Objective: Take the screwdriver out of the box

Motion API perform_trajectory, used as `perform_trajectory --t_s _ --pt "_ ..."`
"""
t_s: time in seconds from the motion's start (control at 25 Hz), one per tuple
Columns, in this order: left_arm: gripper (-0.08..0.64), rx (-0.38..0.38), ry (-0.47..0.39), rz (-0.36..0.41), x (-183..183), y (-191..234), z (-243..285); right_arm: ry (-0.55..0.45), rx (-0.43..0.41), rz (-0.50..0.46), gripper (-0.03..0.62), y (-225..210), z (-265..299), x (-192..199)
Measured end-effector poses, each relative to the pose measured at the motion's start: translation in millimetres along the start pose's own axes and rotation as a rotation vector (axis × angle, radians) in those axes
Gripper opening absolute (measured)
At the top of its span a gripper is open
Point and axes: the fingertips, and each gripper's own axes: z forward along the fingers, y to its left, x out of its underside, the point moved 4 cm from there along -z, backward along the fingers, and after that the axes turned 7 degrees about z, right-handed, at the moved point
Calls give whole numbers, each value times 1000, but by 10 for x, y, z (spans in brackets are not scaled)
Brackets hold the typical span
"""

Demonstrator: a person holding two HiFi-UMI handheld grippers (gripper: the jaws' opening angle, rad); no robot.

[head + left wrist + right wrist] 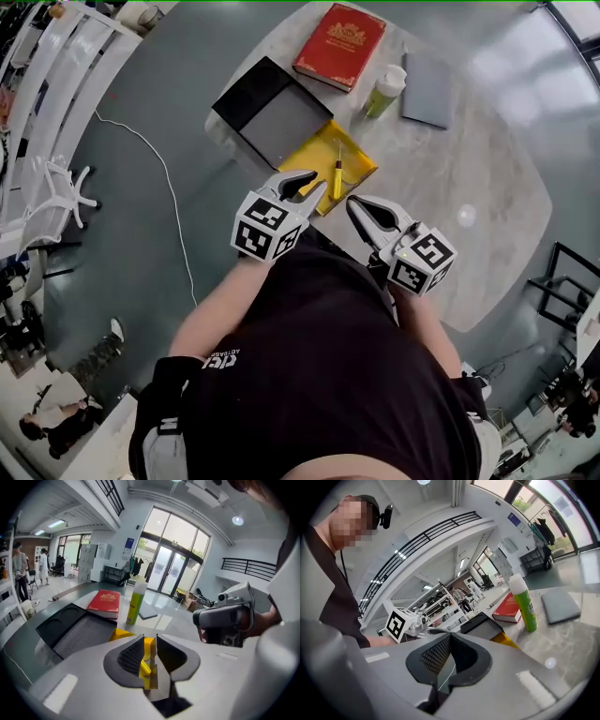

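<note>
L gripper [150,638]: your jaws stand a bit apart, pinching nothing. The screwdriver [337,175] shows thru the gap, just ahead of the tips, lying flat in the yellow box [358,156]. R gripper [451,635]: jaws pressed together, empty, w/ the screwdriver just ahead and to its left. Count on the tabletop [450,178]: 1 screwdriver, 1 yellow box, 1 open black case [281,117] beyond it, 1 red book [339,45], 1 green bottle [382,92], 1 grey pad [427,89].
</note>
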Motion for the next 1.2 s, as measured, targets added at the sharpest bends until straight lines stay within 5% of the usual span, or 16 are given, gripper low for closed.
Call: perform_trajectory --t_s 0.36,1.2 --pt "120 88 235 30 569 30 567 35 4 46 14 -4 89 133" --pt "156 58 516 211 929 116 1409 -15 79 137 14 -162 -295 402"
